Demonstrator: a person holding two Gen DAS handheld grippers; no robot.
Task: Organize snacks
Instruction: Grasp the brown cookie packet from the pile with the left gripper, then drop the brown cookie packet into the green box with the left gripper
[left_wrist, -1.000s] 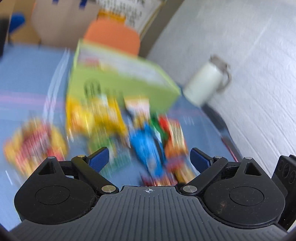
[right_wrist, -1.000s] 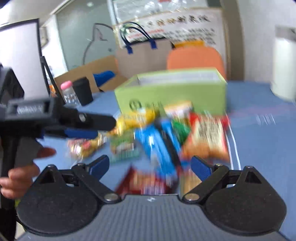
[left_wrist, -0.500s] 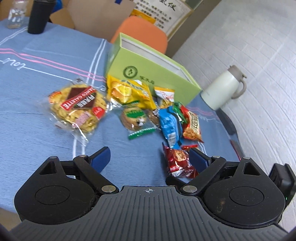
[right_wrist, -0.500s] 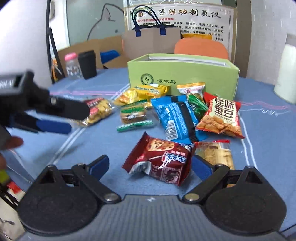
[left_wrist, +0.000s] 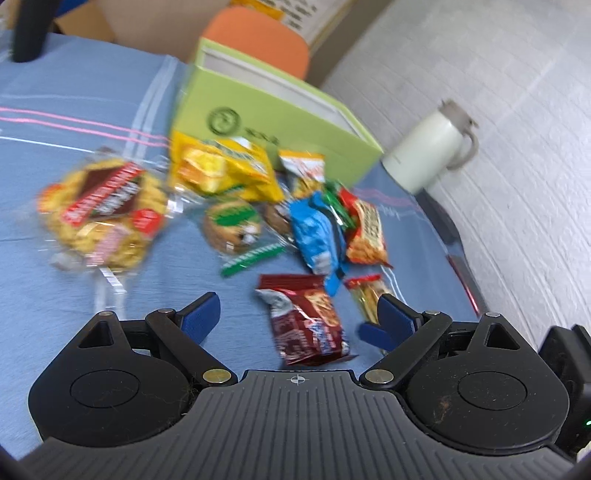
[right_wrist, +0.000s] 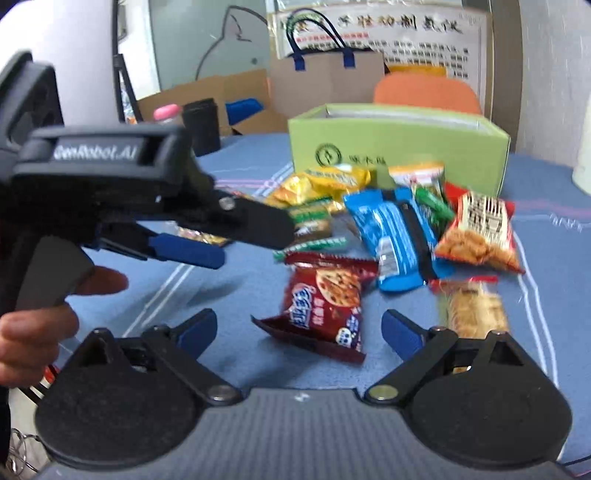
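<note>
Blue striped tablecloth (left_wrist: 74, 85), snack packets scattered before an open green box (right_wrist: 399, 147); white brick wall to the right.

Left gripper (left_wrist: 299, 314): jaws wide apart, holding nothing, poised over the dark red cookie packet (left_wrist: 306, 321) without touching. Right gripper (right_wrist: 299, 328): jaws likewise spread, empty, the same cookie packet (right_wrist: 325, 310) lying between and ahead of the fingers, apart from them. A hand (right_wrist: 33, 332) holds the left gripper's handle. Blue packet (right_wrist: 395, 236), peanut packet (right_wrist: 476, 229), yellow packet (left_wrist: 221, 170) and round-cracker bag (left_wrist: 103, 210) lie near the box. Bare cloth remains left of the pile; the table edge runs close on the right, beside a white jug (left_wrist: 428, 155). Compared with half a second ago, the left view sits closer over the cookie packet.
</note>
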